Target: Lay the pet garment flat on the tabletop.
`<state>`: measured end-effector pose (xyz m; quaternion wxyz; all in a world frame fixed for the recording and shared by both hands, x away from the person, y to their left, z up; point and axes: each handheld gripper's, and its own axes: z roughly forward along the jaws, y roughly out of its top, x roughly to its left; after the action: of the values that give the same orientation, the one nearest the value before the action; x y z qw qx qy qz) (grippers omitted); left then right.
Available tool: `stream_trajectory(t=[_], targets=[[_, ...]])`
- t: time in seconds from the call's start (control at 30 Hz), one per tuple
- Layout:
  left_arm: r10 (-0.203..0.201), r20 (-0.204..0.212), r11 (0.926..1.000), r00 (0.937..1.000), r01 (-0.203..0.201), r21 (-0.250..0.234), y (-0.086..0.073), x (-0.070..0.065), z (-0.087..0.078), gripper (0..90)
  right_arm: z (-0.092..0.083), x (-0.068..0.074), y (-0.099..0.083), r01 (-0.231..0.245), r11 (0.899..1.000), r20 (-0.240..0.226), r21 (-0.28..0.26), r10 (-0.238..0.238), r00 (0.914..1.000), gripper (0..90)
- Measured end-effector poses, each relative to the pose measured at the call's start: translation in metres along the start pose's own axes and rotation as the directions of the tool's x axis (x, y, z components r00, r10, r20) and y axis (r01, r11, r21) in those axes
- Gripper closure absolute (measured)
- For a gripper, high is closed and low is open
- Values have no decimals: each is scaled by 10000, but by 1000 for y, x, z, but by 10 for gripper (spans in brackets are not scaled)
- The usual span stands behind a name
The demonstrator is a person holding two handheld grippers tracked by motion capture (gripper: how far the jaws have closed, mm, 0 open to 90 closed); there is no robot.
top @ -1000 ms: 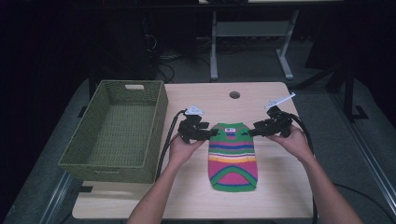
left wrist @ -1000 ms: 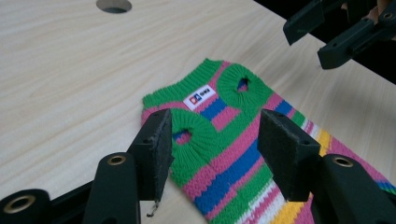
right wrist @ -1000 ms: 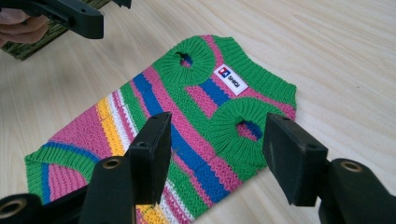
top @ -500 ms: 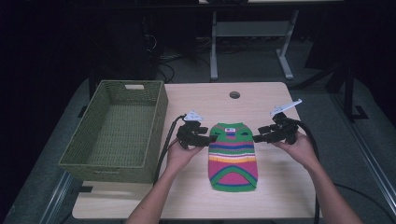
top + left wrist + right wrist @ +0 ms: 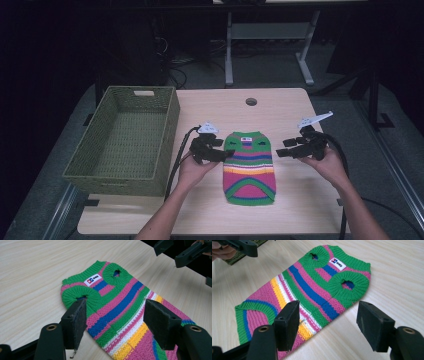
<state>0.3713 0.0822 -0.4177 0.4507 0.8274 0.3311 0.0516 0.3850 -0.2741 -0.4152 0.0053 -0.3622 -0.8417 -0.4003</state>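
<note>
Sweater (image 5: 248, 166) axis: runs near–far on worktop (image 5: 280, 112), collar far.
Left tongs (image 5: 226, 154): released, jaws just opening, at sweater's left edge; nearer.
Right tongs (image 5: 281, 148): released, jaws just opening, apart to sweater's right.

striped knit sweater (image 5: 249, 167) | flat, spread | collar far end | table centre

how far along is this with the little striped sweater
Done: the striped sweater lies flat on the table, smoothed out. In hand: nothing; the left gripper and right gripper have just been opening, nothing between the jaws. Left: probably folding it or putting it in the empty green basket.
</note>
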Motion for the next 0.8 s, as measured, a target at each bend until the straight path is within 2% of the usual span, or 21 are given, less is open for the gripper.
stream_trajectory(t=[0.37,0.8], targets=[[-12,103,10000,9999,12,9,-8,-6,-6,272,-8,1,-15,-155,9998,-70,-127,154,9999,302],[-20,202,10000,9998,20,-18,-20,-13,-13,263,-18,4,-37,-319,9992,-81,-228,317,9995,289]])
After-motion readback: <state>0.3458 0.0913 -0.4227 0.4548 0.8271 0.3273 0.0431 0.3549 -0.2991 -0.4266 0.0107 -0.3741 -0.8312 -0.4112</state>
